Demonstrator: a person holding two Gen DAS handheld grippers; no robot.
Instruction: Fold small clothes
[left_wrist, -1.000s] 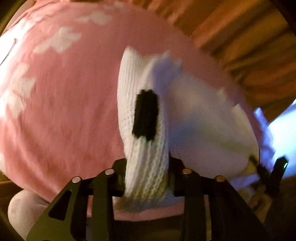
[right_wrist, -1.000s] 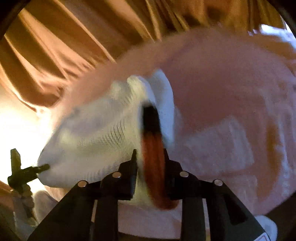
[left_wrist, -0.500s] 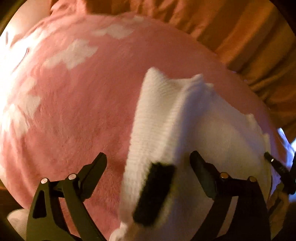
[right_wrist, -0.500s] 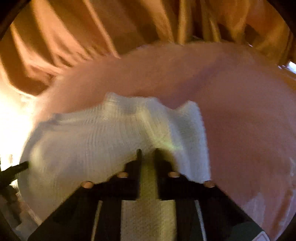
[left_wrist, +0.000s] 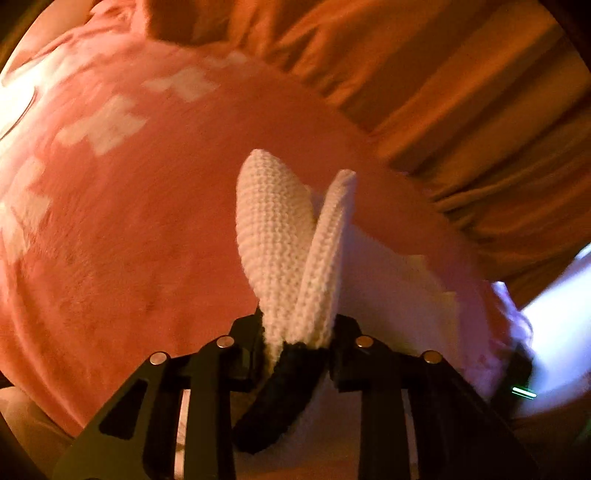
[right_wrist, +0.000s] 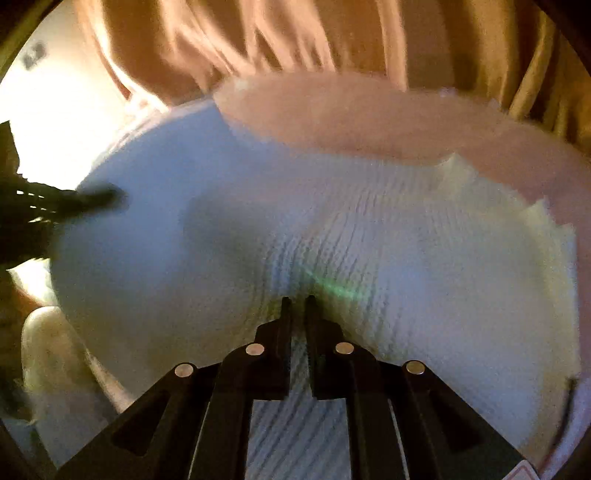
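A white knitted garment (left_wrist: 280, 236) with a black patch (left_wrist: 284, 395) lies on a pink cover with white marks (left_wrist: 122, 236). My left gripper (left_wrist: 297, 328) is shut on a fold of it; two white flaps stand up between the fingers and the black patch hangs below them. In the right wrist view the same white knit (right_wrist: 369, 236) spreads wide over the pink cover (right_wrist: 351, 114). My right gripper (right_wrist: 297, 306) is shut, tips pressed into the knit; whether it pinches cloth is hidden. The left gripper (right_wrist: 40, 210) shows at the knit's far left edge.
Orange draped fabric (left_wrist: 461, 92) hangs behind the pink cover, also seen in the right wrist view (right_wrist: 295, 37). A bright glare (right_wrist: 55, 122) fills the left. A pale object (right_wrist: 51, 354) sits at the lower left.
My left gripper was open half a second ago and has shut on a fold of the knit. The right gripper stayed shut and moved lower over the spread knit.
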